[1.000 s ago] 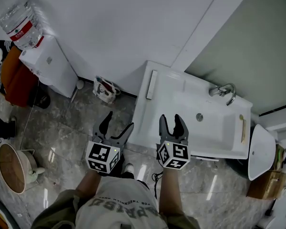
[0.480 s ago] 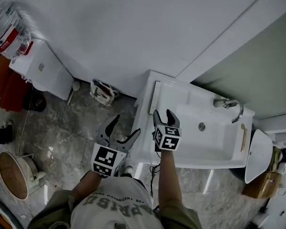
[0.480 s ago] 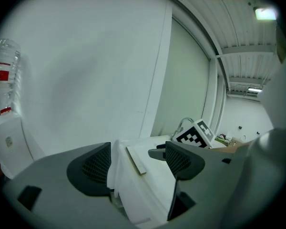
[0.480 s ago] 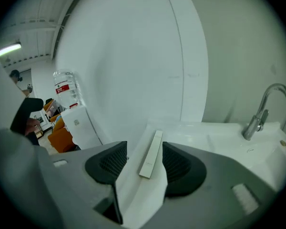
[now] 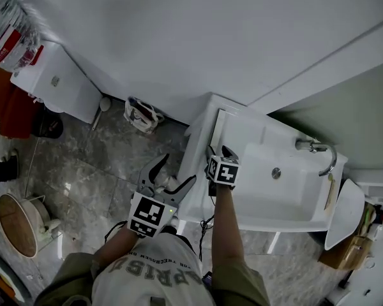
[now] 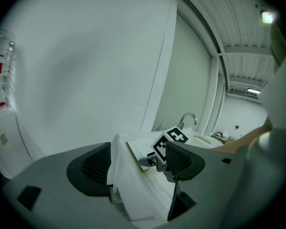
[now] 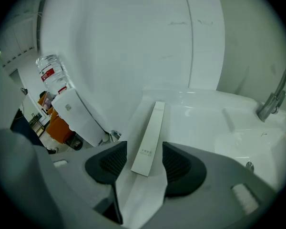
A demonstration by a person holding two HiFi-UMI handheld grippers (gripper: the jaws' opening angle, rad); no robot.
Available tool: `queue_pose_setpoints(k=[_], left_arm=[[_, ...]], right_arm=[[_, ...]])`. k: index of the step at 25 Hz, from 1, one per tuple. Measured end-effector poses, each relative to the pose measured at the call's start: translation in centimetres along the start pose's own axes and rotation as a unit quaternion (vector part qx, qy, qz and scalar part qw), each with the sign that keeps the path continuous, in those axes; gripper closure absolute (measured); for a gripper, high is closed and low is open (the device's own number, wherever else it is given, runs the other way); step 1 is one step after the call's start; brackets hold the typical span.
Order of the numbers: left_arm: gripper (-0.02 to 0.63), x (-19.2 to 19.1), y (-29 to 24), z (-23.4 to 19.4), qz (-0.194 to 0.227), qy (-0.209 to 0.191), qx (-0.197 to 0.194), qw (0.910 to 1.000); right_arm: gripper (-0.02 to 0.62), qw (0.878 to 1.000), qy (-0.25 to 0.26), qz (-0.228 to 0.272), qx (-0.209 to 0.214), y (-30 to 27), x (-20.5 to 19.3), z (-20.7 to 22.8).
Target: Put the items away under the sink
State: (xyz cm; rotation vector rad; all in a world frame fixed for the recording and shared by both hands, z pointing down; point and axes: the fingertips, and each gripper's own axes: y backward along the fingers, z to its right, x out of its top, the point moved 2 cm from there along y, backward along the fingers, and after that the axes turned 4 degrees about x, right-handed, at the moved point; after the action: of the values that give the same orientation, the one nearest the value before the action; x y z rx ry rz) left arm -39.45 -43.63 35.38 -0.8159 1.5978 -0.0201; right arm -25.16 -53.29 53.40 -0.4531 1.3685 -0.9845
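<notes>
Closing in on the left end of the sink (image 5: 262, 196)

The right gripper (image 5: 218, 152) has left the sink's front rim and travelled toward 11 o'clock to the left ledge, where its parted jaws now straddle the near end of the long white box (image 7: 150, 132), clear of both sides. The left gripper (image 5: 177, 169) has drifted toward 1 o'clock, from over the floor (image 5: 96, 171) to the sink's front-left corner.

The long flat box (image 7: 149, 137) lies on the left ledge of the sink (image 5: 255, 217). Its near end sits between the open jaws of the right gripper (image 7: 144, 163), with a gap on each side. The wall (image 5: 179, 43) closes the ledge's far end.
</notes>
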Motion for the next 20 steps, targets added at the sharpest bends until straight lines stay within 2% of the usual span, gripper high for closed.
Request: queue_pose_setpoints(k=[5,11,15,16,17,20], left_arm=[[0.262,-0.6,-0.6,-0.5,-0.013,0.005,0.002,0.9999],[0.262,-0.8,-1.1,-0.8,-0.019,0.008,0.003,0.9998],[0.261,-0.9,-1.2,-0.9,-0.022,0.01,0.003,0.9997],[0.262,-0.9,-1.3,-1.0,-0.023,0.01,0.003,0.9997],[0.261,-0.9,-1.3,-1.0,-0.024,0.01,0.004,0.9997],[0.261,-0.9,-1.5,-0.9,-0.026,0.008,0.002,0.9996]], right_arm=[[0.373,0.999,-0.012,-0.032,-0.003,-1.6,-0.9,0.5],[0.373,0.998,-0.015,-0.063,-0.028,-2.0,-1.5,1.3],[0.374,0.997,-0.024,-0.072,-0.025,-2.0,-1.9,1.4],[0.386,0.997,-0.025,-0.073,-0.023,-2.1,-1.9,1.4],[0.428,0.997,-0.028,-0.074,-0.02,-2.2,-1.9,1.3],[0.448,0.996,-0.044,-0.073,-0.016,-2.2,-1.8,1.4]])
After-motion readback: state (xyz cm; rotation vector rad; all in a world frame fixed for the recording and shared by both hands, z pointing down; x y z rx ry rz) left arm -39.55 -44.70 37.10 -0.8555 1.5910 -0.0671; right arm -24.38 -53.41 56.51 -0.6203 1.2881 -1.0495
